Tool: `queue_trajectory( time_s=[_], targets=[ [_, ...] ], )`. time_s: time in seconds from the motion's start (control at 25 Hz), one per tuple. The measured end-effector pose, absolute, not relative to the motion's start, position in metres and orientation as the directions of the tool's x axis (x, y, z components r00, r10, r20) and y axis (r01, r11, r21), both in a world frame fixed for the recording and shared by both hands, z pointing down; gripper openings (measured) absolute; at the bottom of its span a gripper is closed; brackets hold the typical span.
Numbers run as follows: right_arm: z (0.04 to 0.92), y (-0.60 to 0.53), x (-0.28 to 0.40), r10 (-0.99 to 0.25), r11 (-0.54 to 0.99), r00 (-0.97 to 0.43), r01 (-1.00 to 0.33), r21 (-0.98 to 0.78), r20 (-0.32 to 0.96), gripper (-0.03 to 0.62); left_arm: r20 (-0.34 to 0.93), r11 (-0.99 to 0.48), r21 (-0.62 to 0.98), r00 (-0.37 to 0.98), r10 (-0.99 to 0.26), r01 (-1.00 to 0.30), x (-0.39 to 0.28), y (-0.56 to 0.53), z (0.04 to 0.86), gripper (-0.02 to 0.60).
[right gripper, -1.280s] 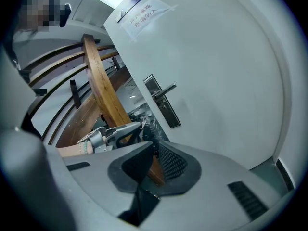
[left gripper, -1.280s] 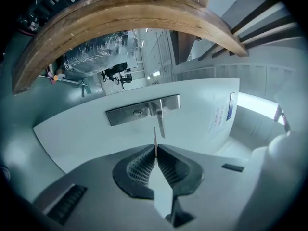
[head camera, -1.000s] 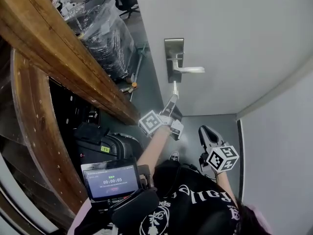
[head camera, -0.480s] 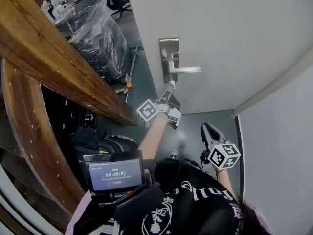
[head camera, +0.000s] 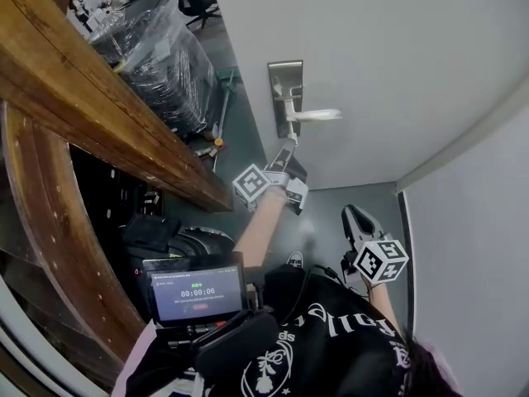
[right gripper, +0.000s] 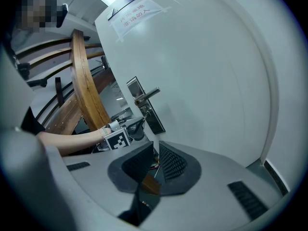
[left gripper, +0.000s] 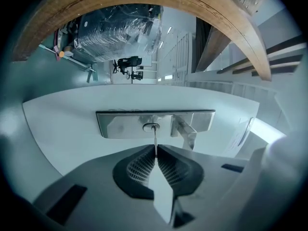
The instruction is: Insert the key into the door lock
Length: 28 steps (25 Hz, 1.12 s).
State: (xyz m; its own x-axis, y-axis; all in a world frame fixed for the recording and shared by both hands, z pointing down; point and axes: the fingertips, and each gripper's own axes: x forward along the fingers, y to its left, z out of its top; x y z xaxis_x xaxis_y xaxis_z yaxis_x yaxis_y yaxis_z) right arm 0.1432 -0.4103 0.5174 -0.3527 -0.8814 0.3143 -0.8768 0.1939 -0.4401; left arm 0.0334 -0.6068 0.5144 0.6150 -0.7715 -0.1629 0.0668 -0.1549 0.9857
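My left gripper (left gripper: 155,150) is pressed together on a key (left gripper: 154,139), pinching its wide end so the thin blade points straight ahead at a white door (left gripper: 62,129). In the left gripper view the blade runs up to the keyhole (left gripper: 151,127), a small oval opening in a shiny metal lock plate (left gripper: 120,125). The tip appears to touch or just enter that opening. Most of the blade shows bare between the gripper and the plate. A lever handle (left gripper: 186,131) sticks out of the same plate, just right of the keyhole, clear of the key.

My right gripper (right gripper: 155,160) hangs low and to the right, well apart from the lock. Its jaws are drawn close with only a narrow slit between them, and I see nothing held there. Its view shows the left gripper reaching to the plate from the left.

I judge the task as partly done: the key is gripped, lined up and at the mouth of the lock. What is left is pushing the blade fully in. I cannot tell how deep the tip already sits.
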Motion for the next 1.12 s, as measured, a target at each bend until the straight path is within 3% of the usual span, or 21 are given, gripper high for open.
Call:
queue_trajectory(
  time_s=[0.32, 0.48, 0.68, 1.12],
  targets=[
    [0.524, -0.405, 0.146, -0.878, 0.186, -0.349, -0.879, -0.439, 0.327, 0.036, -0.147, -0.099, 0.989, 0.614, -0.776, 0.112, 0.034, -0.621, 0.513, 0.023],
    [0.528, -0.402, 0.148, -0.881, 0.176, -0.34, -0.881, -0.439, 0.33, 0.036, -0.086, -0.06, 0.996, 0.626, -0.775, 0.062, 0.034, -0.641, 0.508, 0.023],
    [0.536, -0.393, 0.153, -0.885, 0.156, -0.325, -0.882, -0.446, 0.333, 0.037, -0.099, -0.083, 0.995, 0.613, -0.784, 0.055, 0.035, -0.648, 0.511, 0.023],
    [0.528, -0.379, 0.154, -0.881, 0.217, -0.375, -0.862, -0.457, 0.29, 0.035, -0.018, -0.368, 0.886, 0.771, -0.637, -0.283, 0.056, -0.58, 0.514, 0.038]
  ],
)
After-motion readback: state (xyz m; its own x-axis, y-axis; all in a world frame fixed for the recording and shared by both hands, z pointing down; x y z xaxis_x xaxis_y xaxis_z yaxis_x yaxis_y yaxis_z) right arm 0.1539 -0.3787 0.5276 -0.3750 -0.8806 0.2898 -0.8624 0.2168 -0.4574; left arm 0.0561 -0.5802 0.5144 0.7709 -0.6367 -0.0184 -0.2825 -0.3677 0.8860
